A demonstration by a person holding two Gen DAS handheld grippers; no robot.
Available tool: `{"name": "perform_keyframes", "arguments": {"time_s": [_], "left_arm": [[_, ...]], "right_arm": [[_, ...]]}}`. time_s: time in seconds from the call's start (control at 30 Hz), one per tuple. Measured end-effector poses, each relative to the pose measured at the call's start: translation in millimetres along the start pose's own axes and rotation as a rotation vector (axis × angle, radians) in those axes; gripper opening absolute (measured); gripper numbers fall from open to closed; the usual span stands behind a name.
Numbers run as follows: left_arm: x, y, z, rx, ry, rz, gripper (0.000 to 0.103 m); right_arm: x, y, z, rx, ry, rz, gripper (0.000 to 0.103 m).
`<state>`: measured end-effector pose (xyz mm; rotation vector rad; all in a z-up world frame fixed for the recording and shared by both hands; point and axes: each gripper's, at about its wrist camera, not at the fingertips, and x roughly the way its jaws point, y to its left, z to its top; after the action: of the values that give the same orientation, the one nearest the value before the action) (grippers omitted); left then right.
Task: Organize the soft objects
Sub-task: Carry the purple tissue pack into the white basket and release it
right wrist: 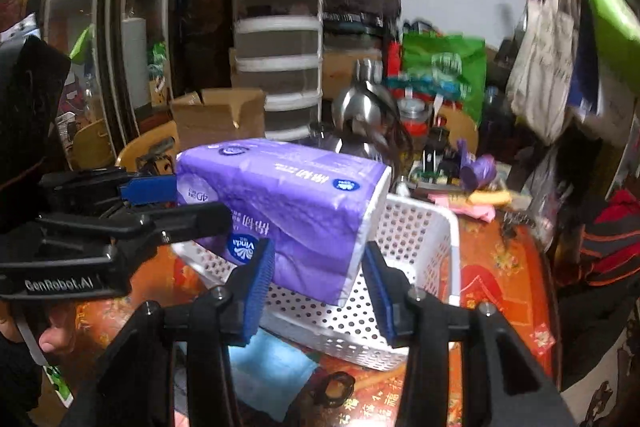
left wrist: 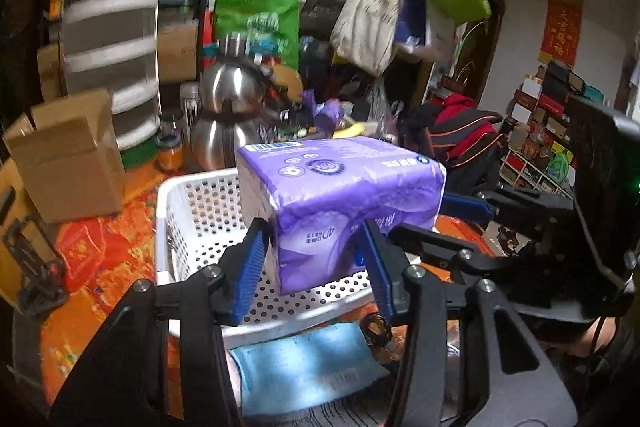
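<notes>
A purple pack of tissues hangs in the air over a white perforated basket on the table. My left gripper is shut on the pack's near end, its blue pads pressed against both sides. In the right wrist view my right gripper is shut on the other end of the same pack, above the basket. Each view shows the other gripper at its edge, gripping the pack. A light blue soft pack lies on the table in front of the basket.
A red-orange cloth covers the table. A cardboard box stands left of the basket, with steel kettles and jars behind it. A white drawer tower and hanging bags fill the back.
</notes>
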<state>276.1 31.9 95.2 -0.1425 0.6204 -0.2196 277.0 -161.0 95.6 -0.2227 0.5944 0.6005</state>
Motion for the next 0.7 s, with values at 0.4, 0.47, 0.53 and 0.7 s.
{"name": "perform_keyframes", "arguments": {"time_s": [0.4,0.47,0.53,0.7], "left_arm": [[125,54,-10,-0.134,0.225,0.033,0.045],[134,56,-8,-0.139,0.238,0.04,0.046],[143,58,-7,-0.151,0.247,0.05,0.051],[142,69,-8,-0.214,0.234,0.042,0.07]], "right_arm": [[122,-33,-14,0.093,0.215,0.044,0.044],[133,-36,-13,0.097,0.233,0.041,0.044],[140,-37,-13,0.089,0.244,0.042,0.044],[153,-42,-13,0.104,0.261,0.028,0.046]]}}
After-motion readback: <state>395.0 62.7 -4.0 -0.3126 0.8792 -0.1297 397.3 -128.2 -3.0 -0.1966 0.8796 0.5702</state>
